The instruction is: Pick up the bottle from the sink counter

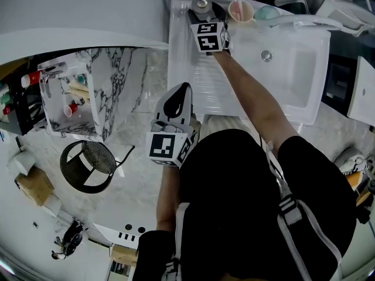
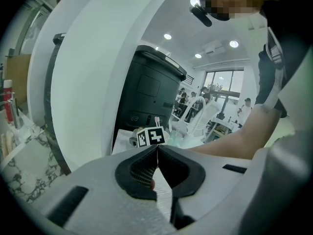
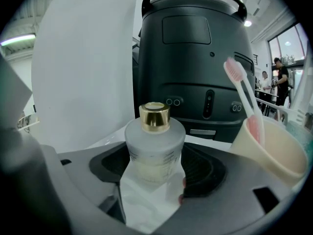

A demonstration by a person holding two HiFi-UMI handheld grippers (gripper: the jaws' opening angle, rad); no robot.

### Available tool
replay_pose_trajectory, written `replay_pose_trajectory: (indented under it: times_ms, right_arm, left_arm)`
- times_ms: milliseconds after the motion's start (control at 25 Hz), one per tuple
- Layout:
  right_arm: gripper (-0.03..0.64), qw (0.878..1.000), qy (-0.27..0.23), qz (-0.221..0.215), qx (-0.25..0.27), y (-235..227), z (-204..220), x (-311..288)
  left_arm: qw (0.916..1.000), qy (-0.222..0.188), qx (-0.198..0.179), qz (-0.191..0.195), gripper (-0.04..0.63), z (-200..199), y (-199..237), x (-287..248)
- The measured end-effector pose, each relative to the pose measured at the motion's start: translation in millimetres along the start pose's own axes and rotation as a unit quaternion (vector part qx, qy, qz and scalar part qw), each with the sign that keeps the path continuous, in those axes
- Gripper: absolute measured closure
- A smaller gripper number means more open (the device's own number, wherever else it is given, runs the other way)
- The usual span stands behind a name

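Right gripper view: pads of the right gripper [image 3: 156, 161] are pressed against both sides of the bottle [image 3: 154, 141], so it's clamped. The gap matches the bottle's width. Frosted glass body, gold cap [image 3: 155, 116], standing upright. White counter [image 3: 146, 204] shows under it; can't tell if the base is touching or lifted. Just right of the jaws is a cream cup [image 3: 266, 153] with a pink toothbrush [image 3: 240, 87] leaning in it, apart from the bottle. Behind both sits a big black machine [image 3: 190, 58].

Left gripper view: the left gripper [image 2: 157, 150] has its pads tip to tip, with nothing between them. It points toward the other gripper's marker cube [image 2: 150, 137] further back.

Head view: bottle sits at the back left corner of the sink counter, left of the cup, with the right arm stretched out to it. The basin [image 1: 293, 69] is to the right. Left gripper is held close to the body at the counter's front edge, well apart from the bottle. A wire basket [image 1: 91, 165] is on the marble floor to the left.
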State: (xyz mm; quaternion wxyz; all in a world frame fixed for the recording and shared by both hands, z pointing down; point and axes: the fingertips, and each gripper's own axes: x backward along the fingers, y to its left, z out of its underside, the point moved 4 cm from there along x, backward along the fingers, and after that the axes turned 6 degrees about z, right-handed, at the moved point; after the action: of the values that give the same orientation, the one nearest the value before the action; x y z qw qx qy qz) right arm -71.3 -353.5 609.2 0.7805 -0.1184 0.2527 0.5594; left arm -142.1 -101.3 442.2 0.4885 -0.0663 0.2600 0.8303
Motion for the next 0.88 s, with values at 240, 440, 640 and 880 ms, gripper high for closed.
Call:
replay_pose_trajectory:
  times_ms: [240,440,640,880]
  right_arm:
    - [0.304,1.0,-0.002,0.0,-0.001,-0.3,-0.5,-1.1]
    - [0.304,1.0,0.001,-0.002,0.002,0.6,-0.6,-1.7]
    - [0.304,1.0,0.001,-0.004,0.001,-0.7,0.6,-1.0]
    - [0.296,1.0,0.001,-0.011,0.003,-1.0,2.0,1.8]
  left_arm:
    - [1.0,0.0,0.001,-0.001,0.575,-0.4,-1.4,0.4]
    - [1.0,0.0,0.001,-0.003,0.575,-0.2,-2.5,0.8]
    - [1.0,-0.001,-0.001,-0.004,0.575,-0.4,-4.4,1.1]
    - [1.0,-0.002,0.0,-0.008,0.575,-1.0,-5.7,1.3]
